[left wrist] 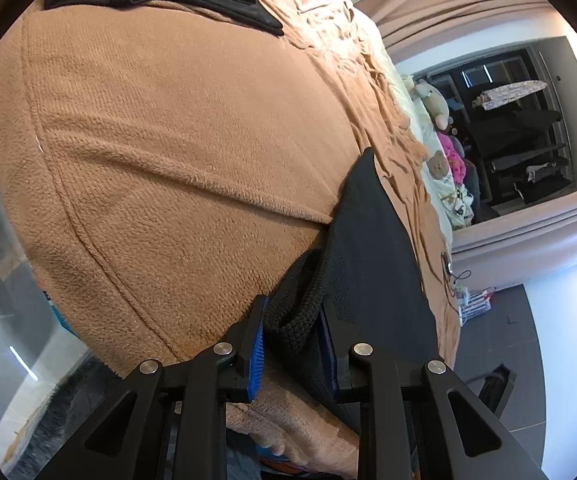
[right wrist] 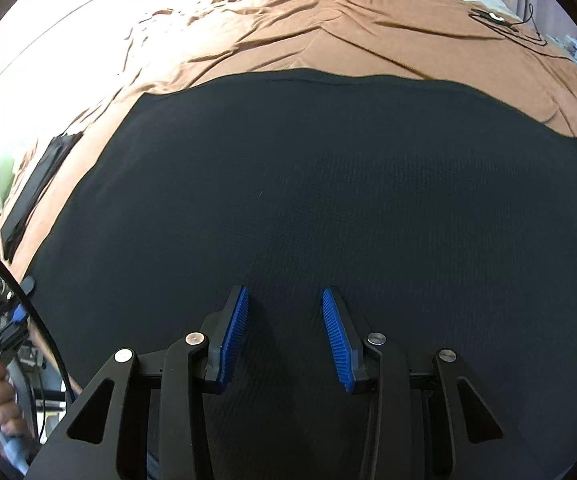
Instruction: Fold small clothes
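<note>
Brown blanket [left wrist: 176, 128] on bed, dark floor [left wrist: 528, 360]

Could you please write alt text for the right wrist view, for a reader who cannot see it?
The right gripper, open with blue ribbed pads, hovers over a black knit garment spread flat on a bed covered by a wrinkled tan blanket. A folded black garment lies at the left.

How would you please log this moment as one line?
left tool: shut on black garment edge | right tool: open above garment | surface: brown blanket
</note>
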The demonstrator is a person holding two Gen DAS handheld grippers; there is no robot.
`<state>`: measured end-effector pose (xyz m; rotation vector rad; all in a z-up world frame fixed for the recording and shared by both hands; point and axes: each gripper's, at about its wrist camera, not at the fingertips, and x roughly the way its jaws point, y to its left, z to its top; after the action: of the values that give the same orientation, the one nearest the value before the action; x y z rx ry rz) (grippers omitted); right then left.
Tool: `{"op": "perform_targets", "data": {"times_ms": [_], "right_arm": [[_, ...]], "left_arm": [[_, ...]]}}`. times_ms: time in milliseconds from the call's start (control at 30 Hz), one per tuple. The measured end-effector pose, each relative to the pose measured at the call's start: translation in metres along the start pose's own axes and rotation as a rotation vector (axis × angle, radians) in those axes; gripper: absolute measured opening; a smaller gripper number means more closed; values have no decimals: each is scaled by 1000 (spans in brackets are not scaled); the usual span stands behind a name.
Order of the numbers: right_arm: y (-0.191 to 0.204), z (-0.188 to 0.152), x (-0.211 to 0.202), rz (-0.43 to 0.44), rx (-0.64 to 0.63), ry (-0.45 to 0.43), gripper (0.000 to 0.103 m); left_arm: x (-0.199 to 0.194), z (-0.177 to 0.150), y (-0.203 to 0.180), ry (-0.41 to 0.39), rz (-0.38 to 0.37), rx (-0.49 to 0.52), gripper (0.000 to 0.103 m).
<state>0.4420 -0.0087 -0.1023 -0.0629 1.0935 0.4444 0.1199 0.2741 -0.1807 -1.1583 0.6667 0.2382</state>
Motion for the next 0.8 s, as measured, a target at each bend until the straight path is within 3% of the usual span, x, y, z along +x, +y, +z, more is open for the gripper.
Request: {"op": "perform_targets", "data": {"times_ms": [267,533,800], "right_arm": [[-11,55,32,-29,34,20,35],[-15,104,62,-54,65,17,18],[-30,135,94,-81,115,20,10]], "left_arm": [[2,1,-2,12,-3,-26,25],[6,3,1,18,-17,-98,25],[6,1,1,9,-12,-126,25]]}}
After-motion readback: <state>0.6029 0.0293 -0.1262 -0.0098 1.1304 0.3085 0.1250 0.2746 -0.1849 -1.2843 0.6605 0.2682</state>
